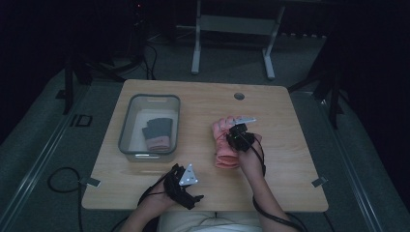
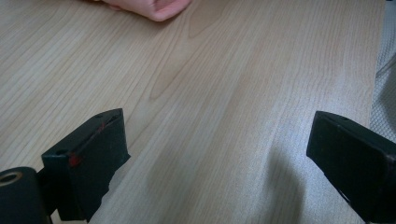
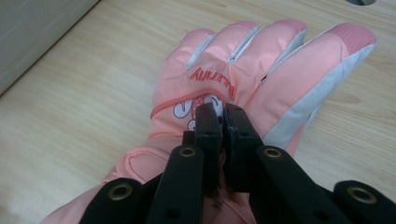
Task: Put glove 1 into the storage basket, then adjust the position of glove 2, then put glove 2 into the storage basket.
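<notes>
Right gripper view: right tool [image 3: 223,116] pinching pink glove [image 3: 261,60]; bare table [image 3: 84,102] leftward.

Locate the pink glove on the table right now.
In the high view the pink glove lies right of the table's middle, under the right gripper and right of the clear bin; the right gripper view shows that gripper closed on its back.

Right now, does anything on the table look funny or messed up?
Nothing stands out. One pink glove lies flat on the table, pinched by the right gripper. Another glove sits in the bin. No spills or damage.
</notes>
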{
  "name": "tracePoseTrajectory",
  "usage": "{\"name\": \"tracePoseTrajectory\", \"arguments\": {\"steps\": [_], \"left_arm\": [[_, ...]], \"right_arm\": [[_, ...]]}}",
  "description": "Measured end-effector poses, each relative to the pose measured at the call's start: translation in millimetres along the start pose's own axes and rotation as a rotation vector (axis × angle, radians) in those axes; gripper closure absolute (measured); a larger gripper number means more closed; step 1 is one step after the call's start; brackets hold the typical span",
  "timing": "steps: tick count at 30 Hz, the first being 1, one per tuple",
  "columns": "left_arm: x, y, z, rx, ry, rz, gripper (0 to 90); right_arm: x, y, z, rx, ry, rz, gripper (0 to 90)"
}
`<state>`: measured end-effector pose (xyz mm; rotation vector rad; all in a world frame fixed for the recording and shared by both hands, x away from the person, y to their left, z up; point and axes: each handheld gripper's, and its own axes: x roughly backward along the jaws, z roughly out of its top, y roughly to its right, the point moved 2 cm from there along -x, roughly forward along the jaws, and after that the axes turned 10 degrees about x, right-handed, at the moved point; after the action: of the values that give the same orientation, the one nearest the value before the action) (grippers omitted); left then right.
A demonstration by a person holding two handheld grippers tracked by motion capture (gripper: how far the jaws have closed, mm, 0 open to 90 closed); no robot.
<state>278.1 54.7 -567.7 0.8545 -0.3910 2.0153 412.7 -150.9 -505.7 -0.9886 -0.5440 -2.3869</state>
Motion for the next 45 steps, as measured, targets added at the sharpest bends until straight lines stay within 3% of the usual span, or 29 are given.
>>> {"name": "tracePoseTrajectory", "arguments": {"steps": [5, 7, 8, 16, 28, 33, 38, 42, 45], "left_arm": [[0.1, 0.8, 0.5, 0.001, 0.006, -0.003, 4.8], [-0.5, 0.8, 1.0, 0.004, 0.004, -0.001, 4.7], [-0.6, 1.6, 1.8, 0.009, 0.003, -0.002, 4.8], [0.6, 0.7, 2.6, 0.019, 0.005, 0.009, 4.7], [6.1, 1.1, 13.2, 0.042, 0.047, 0.004, 4.8], [13.8, 1.6, 29.1, 0.060, 0.087, 0.000, 4.8], [24.4, -2.1, 51.9, 0.103, 0.167, -0.013, 5.4], [29.2, -7.1, 72.5, 0.099, 0.173, 0.008, 5.8], [28.0, -12.7, 86.6, 0.092, 0.151, 0.044, 5.8]], "right_arm": [[5.1, 3.8, -7.1, -0.003, 0.005, 0.008, 84.8], [8.8, 6.6, -8.4, -0.007, 0.024, 0.023, 79.6], [12.9, 5.8, -5.7, -0.006, 0.045, 0.037, 72.6], [38.7, 8.6, 8.1, 0.013, 0.123, 0.059, 63.2], [56.4, 22.6, 7.4, 0.039, 0.162, 0.054, 60.0], [60.0, 33.5, 1.4, 0.061, 0.170, 0.054, 59.2], [65.0, 48.1, -1.8, 0.067, 0.182, 0.054, 59.5], [69.1, 54.5, -1.6, 0.076, 0.197, 0.057, 59.8], [71.3, 56.7, -1.5, 0.077, 0.210, 0.057, 60.3]]}}
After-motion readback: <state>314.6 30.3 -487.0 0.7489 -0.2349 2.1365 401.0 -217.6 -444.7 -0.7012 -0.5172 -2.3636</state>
